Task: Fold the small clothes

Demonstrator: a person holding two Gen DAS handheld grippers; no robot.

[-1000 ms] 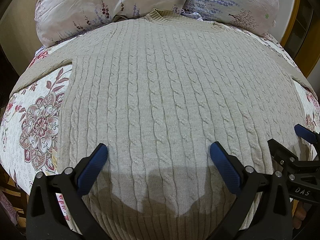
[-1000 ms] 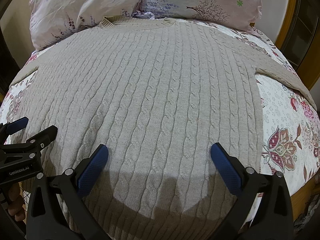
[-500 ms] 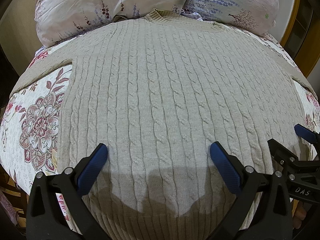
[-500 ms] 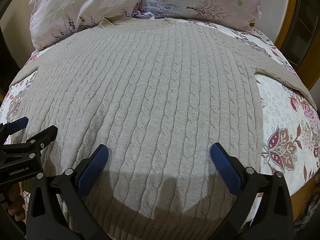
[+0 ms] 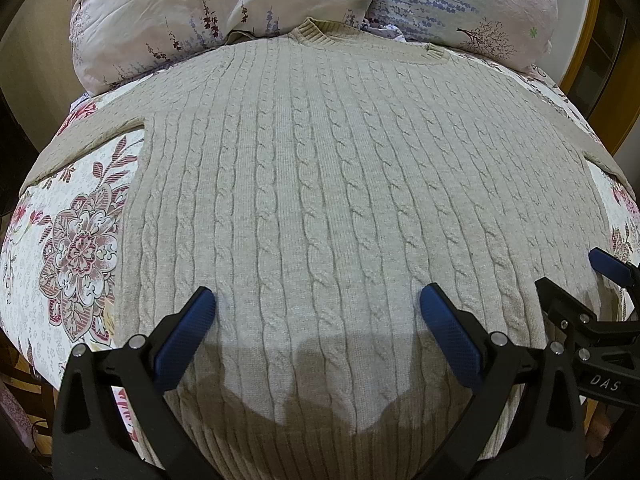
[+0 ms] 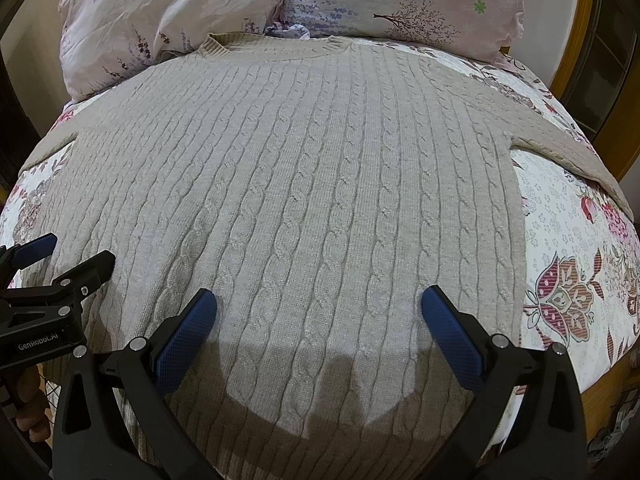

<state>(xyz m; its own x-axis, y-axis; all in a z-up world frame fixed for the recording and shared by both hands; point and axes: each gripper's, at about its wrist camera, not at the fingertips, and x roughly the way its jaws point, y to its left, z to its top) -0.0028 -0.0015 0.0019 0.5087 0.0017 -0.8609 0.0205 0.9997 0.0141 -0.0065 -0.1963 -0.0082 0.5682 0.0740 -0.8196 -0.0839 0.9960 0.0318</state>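
A beige cable-knit sweater (image 5: pixel 320 200) lies flat on the bed, neck towards the pillows, sleeves spread to both sides; it also shows in the right wrist view (image 6: pixel 304 200). My left gripper (image 5: pixel 316 304) is open and empty, hovering over the sweater's lower left part near the hem. My right gripper (image 6: pixel 318 306) is open and empty over the lower right part. The right gripper (image 5: pixel 576 276) shows at the right edge of the left wrist view, and the left gripper (image 6: pixel 72 252) at the left edge of the right wrist view.
The floral bedsheet (image 5: pixel 76 240) shows on both sides of the sweater, also in the right wrist view (image 6: pixel 568 264). Two pink floral pillows (image 5: pixel 224 4) lie at the head of the bed. A wooden frame (image 6: pixel 576 40) stands at the right.
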